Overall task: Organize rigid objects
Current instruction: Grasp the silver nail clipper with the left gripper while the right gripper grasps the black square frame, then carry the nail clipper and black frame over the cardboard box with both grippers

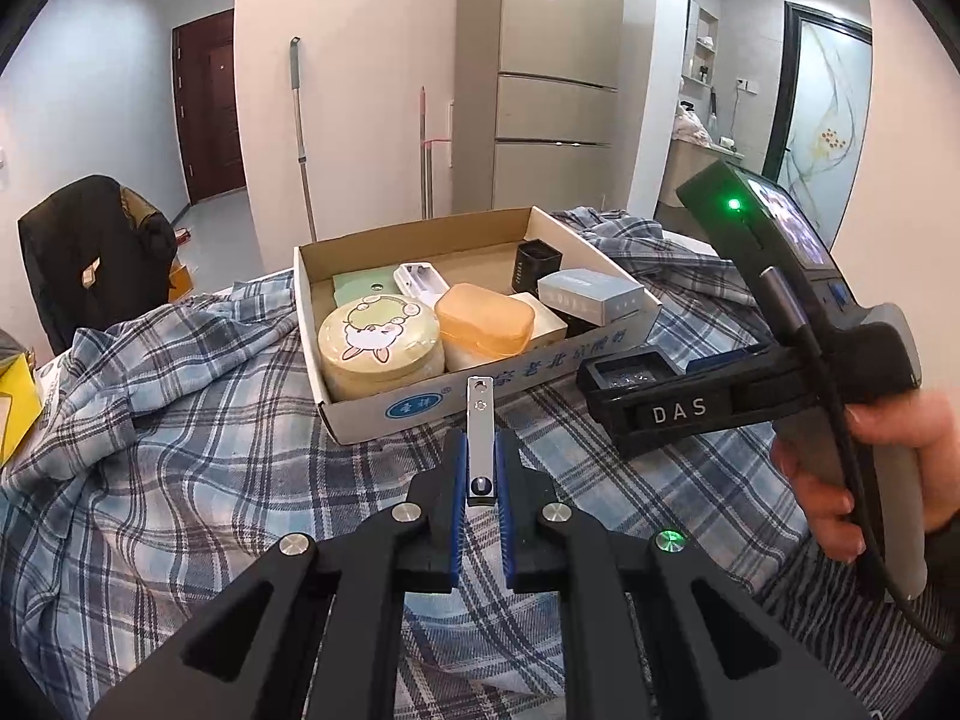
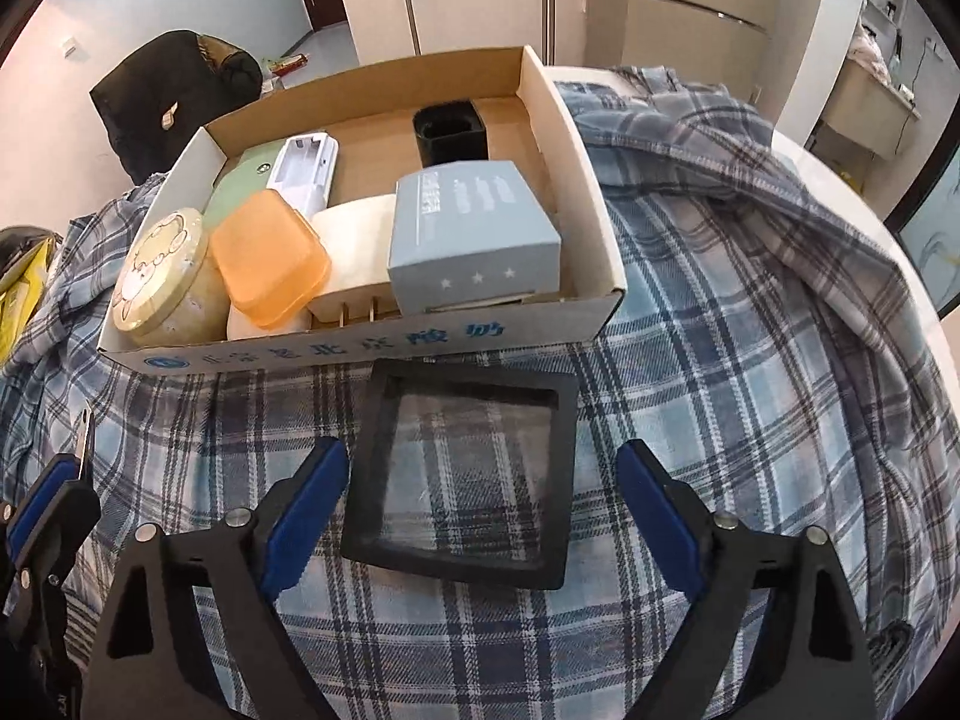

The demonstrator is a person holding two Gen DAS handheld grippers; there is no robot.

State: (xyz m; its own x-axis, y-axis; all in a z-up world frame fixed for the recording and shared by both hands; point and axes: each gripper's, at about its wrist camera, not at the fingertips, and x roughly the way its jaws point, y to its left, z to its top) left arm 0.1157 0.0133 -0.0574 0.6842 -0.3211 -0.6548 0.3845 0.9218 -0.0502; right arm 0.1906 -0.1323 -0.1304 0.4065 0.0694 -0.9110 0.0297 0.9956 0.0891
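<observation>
Left tongs [image 1: 480, 468] clamped on a nail clipper [image 1: 480, 438], blue pads pinching its sides near the wider end; the clipper's long axis runs straight forward along the fingers, narrow end with the hole pointing at the box [image 1: 384, 414]. Clipper is held above the plaid cloth [image 1: 210, 420], just short of the box's near wall. Right tongs [image 2: 480, 504] wide apart, holding nothing; a black frame [image 2: 465, 474] with a clear centre lies flat on the cloth between its blue fingers [image 2: 306, 504], close to the left one, well apart from the right; cannot tell if it touches. Frame sits slightly rotated, far edge just beside the box front. In the left view the right tongs come in from the right, a hand [image 1: 870, 468] on the grip, green light on the body. Box is shallow cardboard with blue print on the front wall, holding a round tin [image 1: 381, 339] at its left front, orange case [image 1: 485, 319] beside it partly over a white block [image 2: 354, 252], grey-blue carton [image 1: 591, 295] at the right front, black cup [image 1: 536, 267] at the back right, white holder [image 1: 420, 281] and green card [image 1: 357, 287] at the back left. Cloth is rumpled, covers a round white tabletop [image 2: 840, 192]. Room: fridge [image 1: 555, 72], mop [image 1: 303, 138] against the wall, dark door [image 1: 210, 108], black jacket [image 1: 90, 246] over a chair on the left.
</observation>
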